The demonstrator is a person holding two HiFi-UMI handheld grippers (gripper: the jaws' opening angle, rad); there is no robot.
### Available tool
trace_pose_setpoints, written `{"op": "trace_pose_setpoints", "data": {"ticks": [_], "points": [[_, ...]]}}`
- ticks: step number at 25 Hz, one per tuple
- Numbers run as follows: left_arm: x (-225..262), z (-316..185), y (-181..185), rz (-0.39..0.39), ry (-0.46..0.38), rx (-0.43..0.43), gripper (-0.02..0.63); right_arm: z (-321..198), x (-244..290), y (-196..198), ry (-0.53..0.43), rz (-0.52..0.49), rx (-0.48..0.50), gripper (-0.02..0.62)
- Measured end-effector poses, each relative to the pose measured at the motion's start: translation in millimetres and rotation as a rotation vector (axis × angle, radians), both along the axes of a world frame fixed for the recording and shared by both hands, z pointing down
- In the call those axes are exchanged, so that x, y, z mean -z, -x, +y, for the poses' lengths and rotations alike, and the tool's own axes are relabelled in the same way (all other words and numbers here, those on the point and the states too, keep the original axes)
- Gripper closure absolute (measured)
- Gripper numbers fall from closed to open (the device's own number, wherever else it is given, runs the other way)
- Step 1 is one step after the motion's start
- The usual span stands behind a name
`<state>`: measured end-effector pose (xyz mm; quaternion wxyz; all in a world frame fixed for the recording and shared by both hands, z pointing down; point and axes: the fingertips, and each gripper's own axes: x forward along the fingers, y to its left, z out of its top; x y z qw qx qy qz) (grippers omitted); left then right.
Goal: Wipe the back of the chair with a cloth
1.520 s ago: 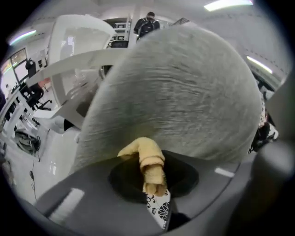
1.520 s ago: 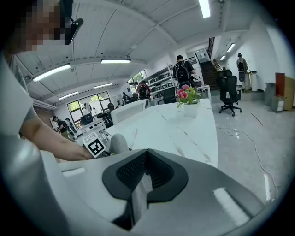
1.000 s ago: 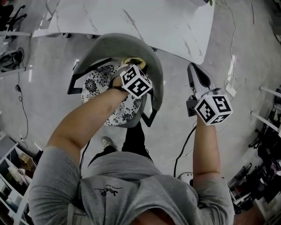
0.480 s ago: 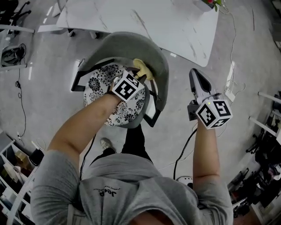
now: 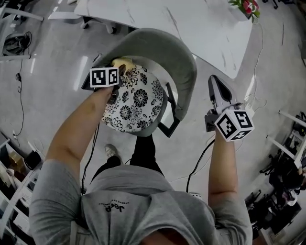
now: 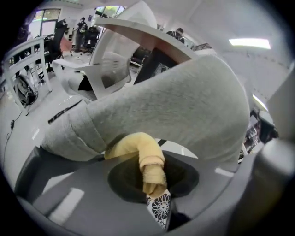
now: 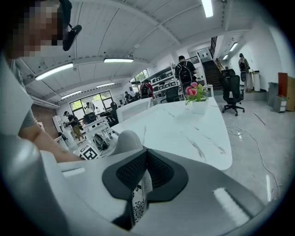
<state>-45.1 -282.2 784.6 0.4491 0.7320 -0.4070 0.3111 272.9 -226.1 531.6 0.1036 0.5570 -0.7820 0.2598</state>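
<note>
Head view first: the left gripper [image 5: 114, 72] is reaching in at the chair's left side. Its cube [image 5: 104, 76] and the arm [image 5: 81, 129] are covering the jaws, so only a bit of yellow cloth [image 5: 122, 62] is peeking out, right up against the inside of the grey back [image 5: 179, 55]. A floral cushion [image 5: 134, 103] is sitting on the seat just below. The right gripper [image 5: 215, 86] is hanging in the air right of the chair, apart from it and pointing toward the white table [image 5: 191, 21], which is standing just behind the back. Flowers [image 5: 246, 7] are sitting near the table's far corner.

Left gripper view: the left gripper [image 6: 154, 184] is clamping down on the cloth [image 6: 138, 147], which is bunching up out of the jaws and pressing against the back [image 6: 184, 106]. The back is filling the middle of the shot and blocking most of the table [image 6: 138, 32]. Headphones [image 6: 20, 90] are hanging off to the left.

Right gripper view: the right gripper [image 7: 145, 170] is keeping its jaws pressed together, holding nothing. A patterned sliver is showing low in the slit, and I can't tell what it is. Past the jaws the table [image 7: 193, 131] is stretching away with the flowers [image 7: 196, 94] on it. The top of the back [image 7: 125, 140] is poking up at left beside the arm [image 7: 41, 138] and cube [image 7: 87, 152]. People [image 7: 184, 69] are standing around further off.
</note>
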Motion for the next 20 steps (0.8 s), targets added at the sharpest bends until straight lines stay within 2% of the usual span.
{"op": "trace_pose_setpoints", "data": {"ticks": [5, 8, 15, 20], "points": [[-5, -37, -3, -0.042, -0.023, 0.025, 0.495, -2, -3, -6, 0.006, 0.008, 0.001, 0.597], [-7, -48, -14, -0.101, -0.009, -0.005, 0.495, -2, -6, -19, 0.007, 0.008, -0.011, 0.597], [-8, -45, -90, -0.168, -0.029, -0.238, 0.495, 5, -23, -49, 0.023, -0.006, -0.073, 0.597], [3, -19, -164, -0.207, -0.099, -0.495, 0.495, 14, -27, -63, 0.030, -0.011, -0.088, 0.597]]}}
